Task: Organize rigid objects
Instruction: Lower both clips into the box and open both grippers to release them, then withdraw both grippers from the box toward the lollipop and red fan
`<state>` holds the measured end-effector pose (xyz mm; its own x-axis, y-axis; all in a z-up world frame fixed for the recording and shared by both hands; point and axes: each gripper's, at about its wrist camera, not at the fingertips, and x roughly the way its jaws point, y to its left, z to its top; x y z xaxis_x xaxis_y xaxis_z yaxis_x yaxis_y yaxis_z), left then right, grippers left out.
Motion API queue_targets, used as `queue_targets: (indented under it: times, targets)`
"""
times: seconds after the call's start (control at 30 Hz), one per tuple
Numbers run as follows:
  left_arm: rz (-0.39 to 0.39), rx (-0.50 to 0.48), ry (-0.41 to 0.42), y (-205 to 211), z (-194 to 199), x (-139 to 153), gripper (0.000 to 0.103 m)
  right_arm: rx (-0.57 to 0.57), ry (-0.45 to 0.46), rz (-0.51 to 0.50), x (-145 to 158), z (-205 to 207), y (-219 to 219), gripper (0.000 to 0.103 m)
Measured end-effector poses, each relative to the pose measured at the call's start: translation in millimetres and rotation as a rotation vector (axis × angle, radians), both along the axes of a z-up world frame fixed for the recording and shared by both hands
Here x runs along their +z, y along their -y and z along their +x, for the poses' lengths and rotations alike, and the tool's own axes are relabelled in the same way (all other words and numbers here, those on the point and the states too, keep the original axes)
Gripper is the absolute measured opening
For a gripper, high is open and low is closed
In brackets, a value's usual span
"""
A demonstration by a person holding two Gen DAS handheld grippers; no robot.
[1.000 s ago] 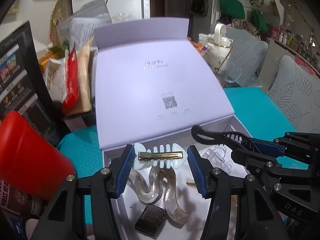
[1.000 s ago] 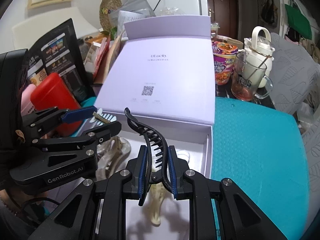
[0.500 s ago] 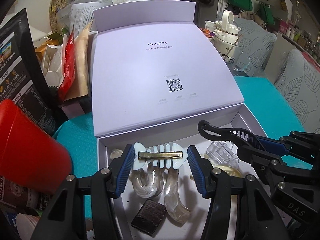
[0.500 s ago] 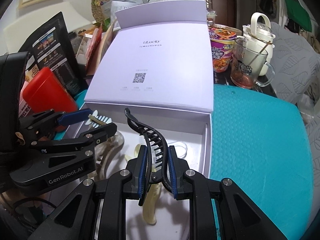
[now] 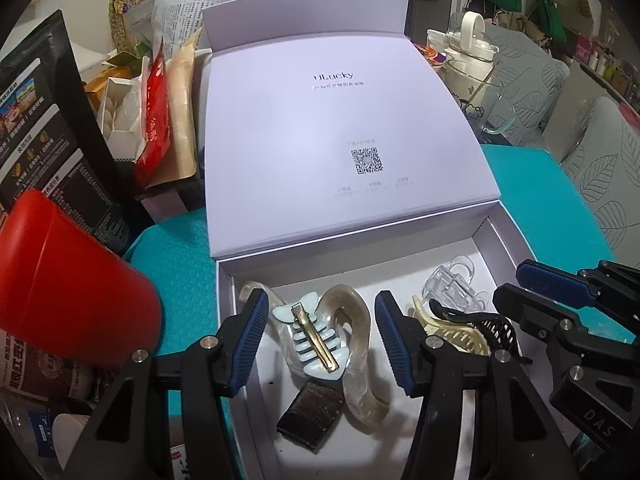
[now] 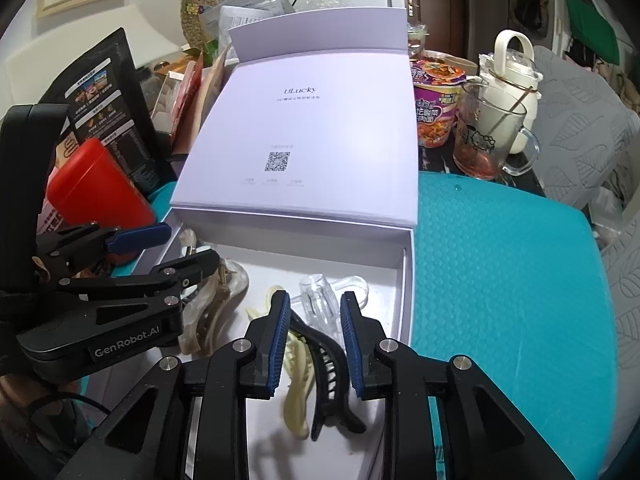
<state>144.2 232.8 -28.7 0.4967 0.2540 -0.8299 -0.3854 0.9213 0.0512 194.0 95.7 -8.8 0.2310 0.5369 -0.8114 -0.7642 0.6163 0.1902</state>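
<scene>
Your right gripper: jaws opening. The black claw clip sits between the pads, no longer clamped. A second ago it stood upright in a tight pinch; now it lies in the box, partly on the cream claw clip.

Your left gripper: jaws part open, nothing gripped. The pale blue fishbone clip with the gold bar was held level between the pads a second ago; now it lies skewed on the wavy translucent clip on the box floor. A dark rectangular clip lies just below it, and a clear claw clip sits toward the far right corner.

Readable: "GenRobot.AI" on the left gripper body in your right view, "DAS" on the right gripper in your left view.

Further back, the open lid reads "ULucky" above a QR code; the smaller lines are illegible. A red container stands left, and a noodle cup and glass mug far right on the teal mat.
</scene>
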Motion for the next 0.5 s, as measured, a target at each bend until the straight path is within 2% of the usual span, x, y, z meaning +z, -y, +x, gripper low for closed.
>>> queue_targets:
  times: [0.5]
  targets:
    - [-0.016, -0.005, 0.067, 8.3, -18.2, 26.1, 0.055, 0.005, 0.041, 0.043, 25.0, -14.1, 14.4, 0.026]
